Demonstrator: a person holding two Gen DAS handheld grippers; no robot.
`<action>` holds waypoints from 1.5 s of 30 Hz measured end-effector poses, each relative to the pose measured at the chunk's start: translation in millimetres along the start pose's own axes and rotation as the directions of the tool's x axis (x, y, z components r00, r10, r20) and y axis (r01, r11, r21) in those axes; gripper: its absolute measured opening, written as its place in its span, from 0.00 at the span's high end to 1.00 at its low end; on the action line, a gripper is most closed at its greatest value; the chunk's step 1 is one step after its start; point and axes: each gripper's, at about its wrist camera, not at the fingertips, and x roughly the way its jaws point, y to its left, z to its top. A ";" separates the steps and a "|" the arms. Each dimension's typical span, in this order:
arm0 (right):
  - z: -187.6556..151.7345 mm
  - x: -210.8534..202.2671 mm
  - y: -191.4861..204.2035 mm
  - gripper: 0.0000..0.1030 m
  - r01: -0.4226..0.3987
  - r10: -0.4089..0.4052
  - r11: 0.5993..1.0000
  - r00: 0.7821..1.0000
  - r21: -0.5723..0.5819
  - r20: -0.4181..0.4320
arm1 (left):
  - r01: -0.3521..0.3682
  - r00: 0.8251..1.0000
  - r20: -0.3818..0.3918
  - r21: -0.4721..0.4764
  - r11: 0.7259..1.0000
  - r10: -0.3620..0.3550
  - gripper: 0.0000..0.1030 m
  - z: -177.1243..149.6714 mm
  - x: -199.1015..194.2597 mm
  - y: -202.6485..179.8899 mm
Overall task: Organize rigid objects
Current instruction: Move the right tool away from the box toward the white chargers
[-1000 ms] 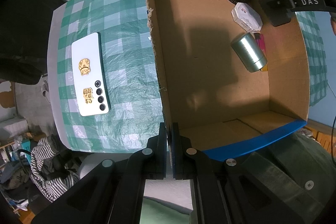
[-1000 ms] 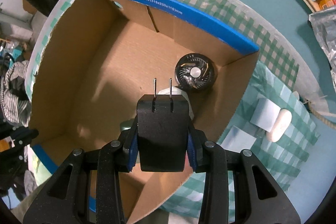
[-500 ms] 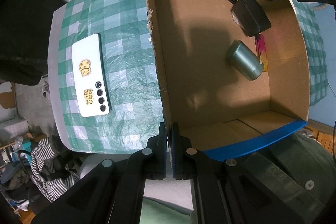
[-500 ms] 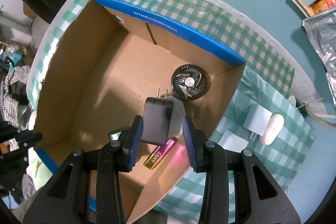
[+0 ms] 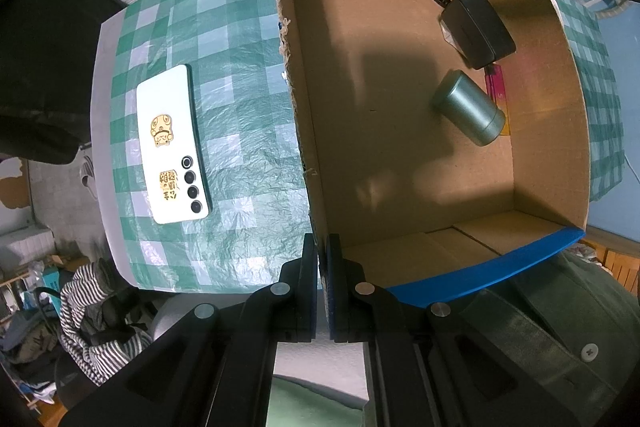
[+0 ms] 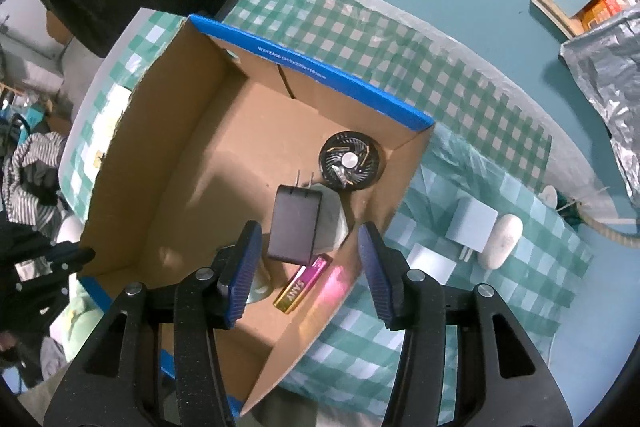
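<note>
An open cardboard box (image 5: 536, 131) with blue rims stands on the checked tablecloth. Inside lie a black plug adapter (image 6: 294, 223) on a clear white case (image 6: 332, 223), a black round fan (image 6: 349, 161), a green metal tin (image 5: 468, 109) and a pink-gold bar (image 6: 303, 283). My right gripper (image 6: 310, 269) is open and empty above the box, over the adapter. My left gripper (image 5: 322, 259) is shut on the box's near left wall corner. The adapter also shows in the left wrist view (image 5: 478, 27).
A white phone (image 5: 172, 147) with gold stickers lies face down on the cloth left of the box. Right of the box lie a white charger (image 6: 474, 223), a white oval case (image 6: 500, 241) and a white square (image 6: 430, 261). Foil (image 6: 608, 67) lies at far right.
My right gripper opened and let the black adapter go; it now lies in the box on the white case. The gripper rose and drew back. The left gripper has not moved.
</note>
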 end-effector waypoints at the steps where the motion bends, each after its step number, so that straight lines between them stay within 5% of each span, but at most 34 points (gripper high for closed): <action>1: -0.8 -1.9 -1.4 0.51 0.002 -0.002 1.000 1.000 0.002 0.001 | 0.000 1.000 0.000 0.000 1.000 0.000 0.96 0.0 0.0 0.1; 24: -34.3 -17.9 -69.4 0.37 0.020 -0.021 0.987 1.000 0.156 0.004 | 0.001 1.000 -0.001 -0.001 1.000 -0.001 0.96 0.2 0.0 0.1; 45: -59.9 79.6 -137.3 0.34 0.041 0.024 0.922 0.987 0.384 -0.162 | 0.000 1.000 -0.001 -0.001 1.000 0.000 0.96 0.2 0.1 0.2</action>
